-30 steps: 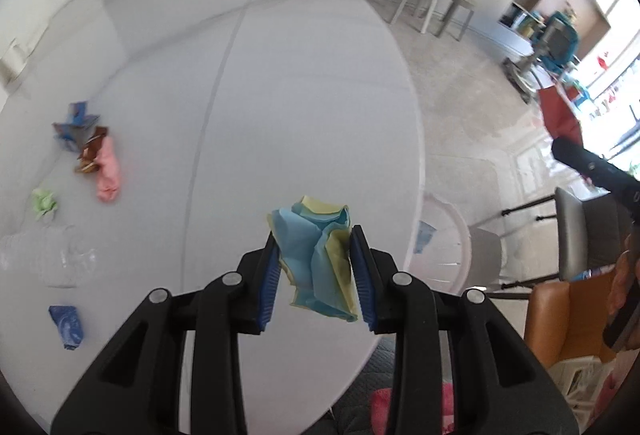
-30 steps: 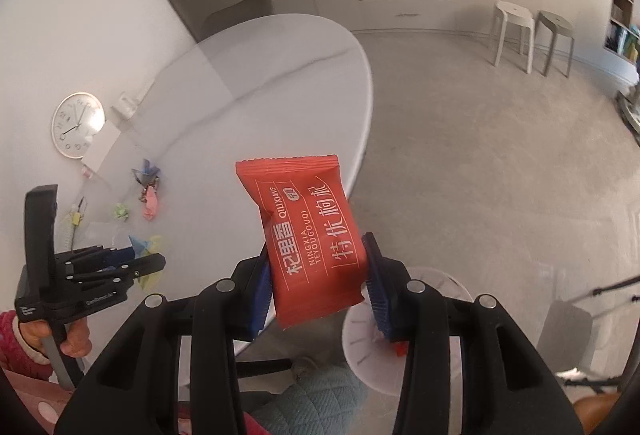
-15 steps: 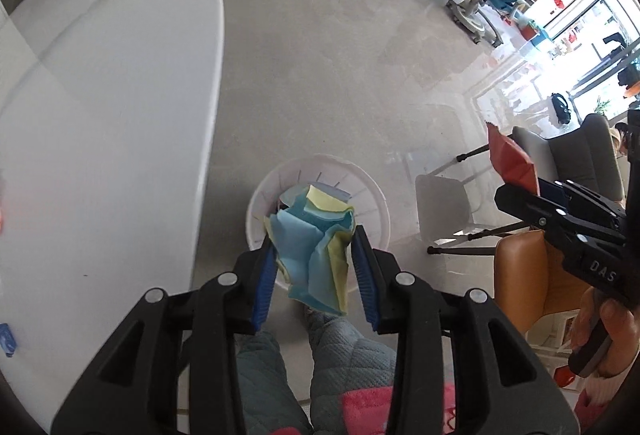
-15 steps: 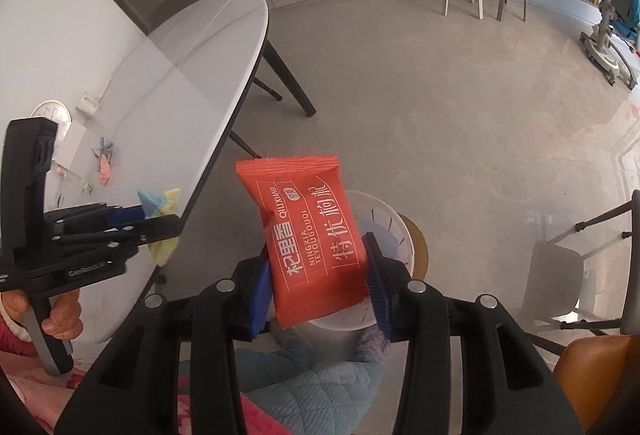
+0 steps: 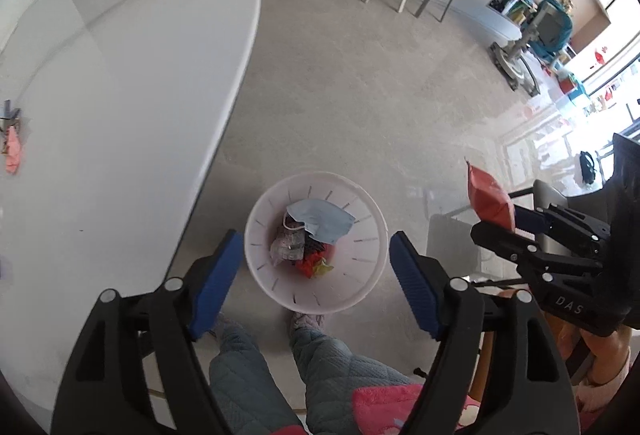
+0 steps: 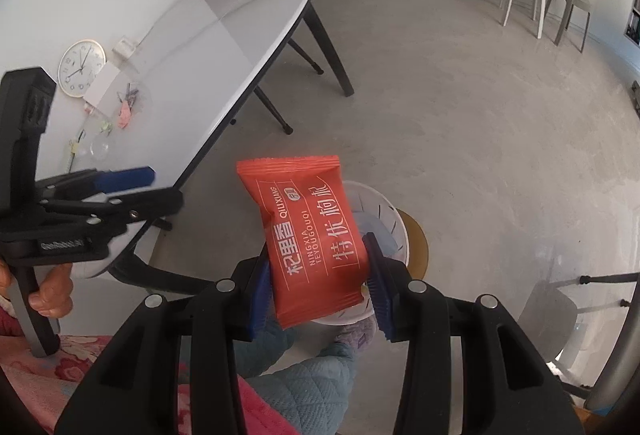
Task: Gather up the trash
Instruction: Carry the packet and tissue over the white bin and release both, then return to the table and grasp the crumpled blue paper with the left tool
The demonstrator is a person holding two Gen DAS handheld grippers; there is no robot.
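I am holding my left tool (image 5: 316, 275) directly over the bin (image 5: 280, 291), fingers spread wide and gripping nothing; the position puts the open bin mouth squarely between the blue pads (image 5: 216, 285), so anything let go here would fall inside. The bin is standing on the floor (image 5: 360, 95) just off the near edge of the bench (image 5: 120, 95), beside my feet, presumably so both tools can reach it without my moving. Inside it are lying a blue mask (image 5: 320, 221), a grey wrapper (image 5: 286, 249) and some red and yellow scraps.

My right tool (image 6: 316, 283) is pinching the red packet (image 6: 308, 231) across its lower half, upright with the print facing the camera. It is hanging above and just short of the bin (image 6: 384, 211), whose rim is showing behind the packet. Judgement: the packet is next to be dropped, and the tool needs to be carried further over the bin mouth first, otherwise the packet may land on the rim or the floor.

More trash is waiting on the bench near its far left edge: a pink scrap (image 5: 13, 151) and small bits beside it. Collection is partly done.
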